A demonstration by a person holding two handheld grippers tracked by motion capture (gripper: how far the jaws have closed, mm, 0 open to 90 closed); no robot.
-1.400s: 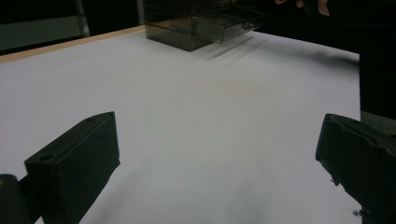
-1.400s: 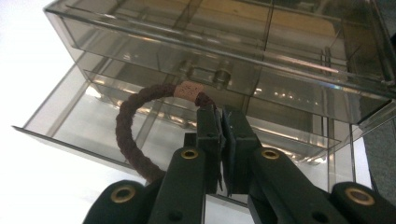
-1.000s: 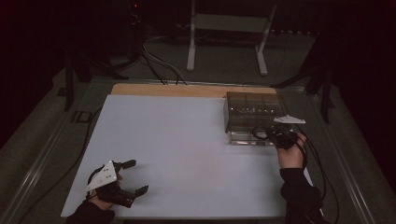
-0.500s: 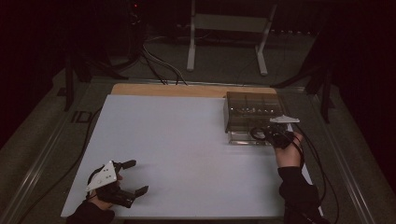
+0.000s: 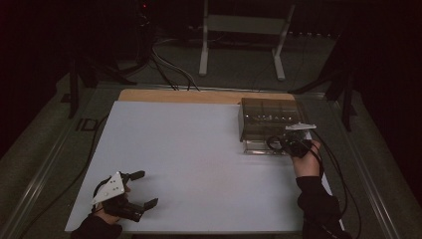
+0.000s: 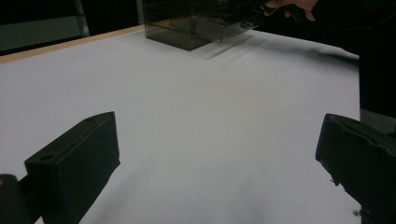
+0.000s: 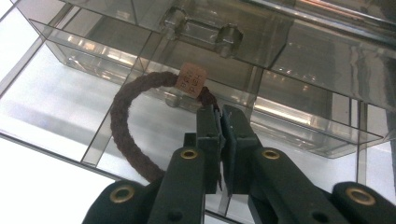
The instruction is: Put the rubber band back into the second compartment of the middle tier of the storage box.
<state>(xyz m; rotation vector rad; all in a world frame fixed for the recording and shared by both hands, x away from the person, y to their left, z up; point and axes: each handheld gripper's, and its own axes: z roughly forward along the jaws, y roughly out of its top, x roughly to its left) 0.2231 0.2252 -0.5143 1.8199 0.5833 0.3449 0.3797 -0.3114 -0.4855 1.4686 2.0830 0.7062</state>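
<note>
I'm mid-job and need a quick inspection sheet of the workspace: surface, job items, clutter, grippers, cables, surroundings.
Surface: white board on a table, with a wooden strip along its far edge.
Job's things: smoky clear drawer box at the far right of the board, with a drawer pulled out; brown braided loop with a small tan tag held over that drawer.
Clutter: nothing seen.
Grippers: right gripper shut on the loop just below the tag; left gripper open, jaws wide apart, holding nothing, at the board's near left corner.
Cables: one trails from each gripper; more run across the floor beyond the table.
Surroundings: dark room; white metal stand behind the table.
</note>
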